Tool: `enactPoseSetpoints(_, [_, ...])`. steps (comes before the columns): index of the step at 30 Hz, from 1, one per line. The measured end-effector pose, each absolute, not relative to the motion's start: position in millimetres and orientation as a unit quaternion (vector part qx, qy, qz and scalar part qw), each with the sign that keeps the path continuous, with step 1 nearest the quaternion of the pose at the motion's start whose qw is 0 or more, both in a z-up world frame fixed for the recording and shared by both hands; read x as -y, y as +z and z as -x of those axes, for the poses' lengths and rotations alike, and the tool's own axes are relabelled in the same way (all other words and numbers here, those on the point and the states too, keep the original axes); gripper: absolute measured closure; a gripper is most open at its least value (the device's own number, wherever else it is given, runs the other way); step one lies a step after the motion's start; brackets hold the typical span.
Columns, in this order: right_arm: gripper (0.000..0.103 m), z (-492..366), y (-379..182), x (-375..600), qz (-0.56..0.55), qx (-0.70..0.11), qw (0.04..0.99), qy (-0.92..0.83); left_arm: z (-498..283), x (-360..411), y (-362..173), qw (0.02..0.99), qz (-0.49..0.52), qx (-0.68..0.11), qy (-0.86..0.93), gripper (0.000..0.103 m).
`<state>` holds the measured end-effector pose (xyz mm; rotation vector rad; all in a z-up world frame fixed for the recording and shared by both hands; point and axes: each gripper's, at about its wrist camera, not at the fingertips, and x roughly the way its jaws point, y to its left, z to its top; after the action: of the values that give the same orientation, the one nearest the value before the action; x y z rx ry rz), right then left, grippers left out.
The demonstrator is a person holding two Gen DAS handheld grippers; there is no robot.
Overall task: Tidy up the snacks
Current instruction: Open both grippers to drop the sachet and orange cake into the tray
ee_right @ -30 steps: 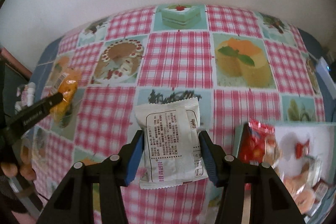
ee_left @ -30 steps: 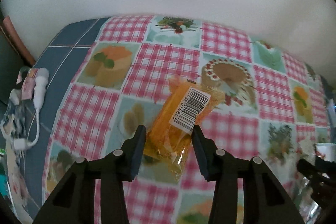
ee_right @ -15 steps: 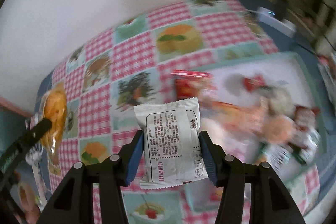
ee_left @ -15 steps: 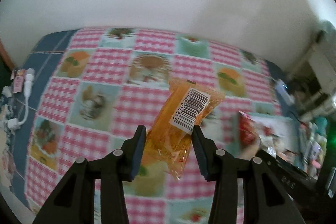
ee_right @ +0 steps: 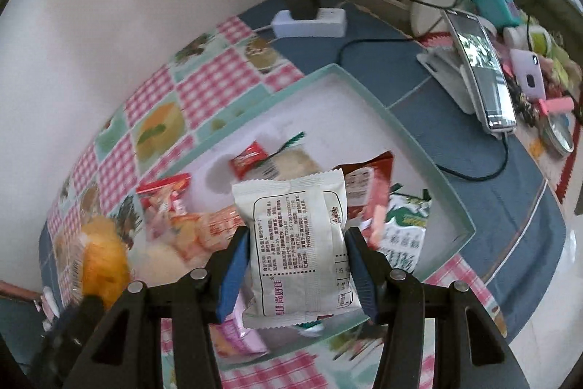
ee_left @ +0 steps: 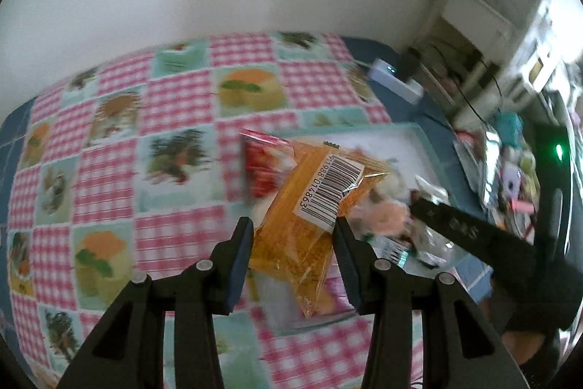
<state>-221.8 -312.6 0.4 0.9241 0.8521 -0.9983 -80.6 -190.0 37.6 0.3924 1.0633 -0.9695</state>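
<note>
Above the shallow white tray with the pale green rim (ee_right: 411, 141), both pairs of fingers carry a snack. The right gripper (ee_right: 297, 274) is clenched on a white printed foil packet (ee_right: 298, 243) held upright, its long axis running along the fingers, with the tray's pile of wrappers directly beneath it. The left gripper (ee_left: 291, 257) grasps an orange clear-film packet with a barcode label (ee_left: 309, 217), tilted toward the right, hanging over the tray's near-left part. My reading: the right hand sits more squarely over the tray, so its packet looks readier to drop; the checked surface (ee_left: 175, 104) lies just beside the left packet.
</note>
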Motion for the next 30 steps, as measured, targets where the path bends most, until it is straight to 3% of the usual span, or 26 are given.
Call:
enactPoseSetpoints(5, [0.046, 232, -9, 325, -0.429, -0.382, 0.688, -0.444, 101, 211, 18, 0.707, -0.201, -0.499, -0.458, 0.056])
enactPoseSetpoints(9, [0.046, 234, -10, 327, -0.432, -0.385, 0.689, -0.437, 99, 206, 21, 0.714, -0.2, -0.497, -0.45, 0.043])
enactPoseSetpoints(13, [0.044, 231, -9, 324, -0.428, -0.389, 0.69, -0.436, 84, 189, 26, 0.736, -0.173, -0.499, -0.424, 0.037])
enactPoseSetpoints(15, [0.031, 229, -6, 319, -0.419, -0.392, 0.693, -0.436, 75, 179, 26, 0.752, -0.168, -0.498, -0.397, 0.032])
enactPoseSetpoints(16, [0.03, 228, -4, 316, -0.414, -0.392, 0.696, -0.436, 71, 172, 26, 0.762, -0.168, -0.497, -0.38, 0.024])
enactPoseSetpoints(18, [0.025, 225, -1, 308, -0.403, -0.394, 0.702, -0.435, 65, 160, 25, 0.781, -0.174, -0.489, -0.347, 0.02])
enactPoseSetpoints(26, [0.02, 203, 8, 258, -0.323, -0.416, 0.741, -0.416, 51, 105, 12, 0.823, -0.201, -0.476, -0.235, 0.02])
enactPoseSetpoints(28, [0.003, 201, 10, 245, -0.308, -0.418, 0.749, -0.412, 51, 95, 13, 0.827, -0.197, -0.474, -0.229, 0.02])
enactPoseSetpoints(30, [0.0, 202, 13, 233, -0.293, -0.414, 0.759, -0.409, 52, 89, 13, 0.829, -0.195, -0.473, -0.226, 0.02])
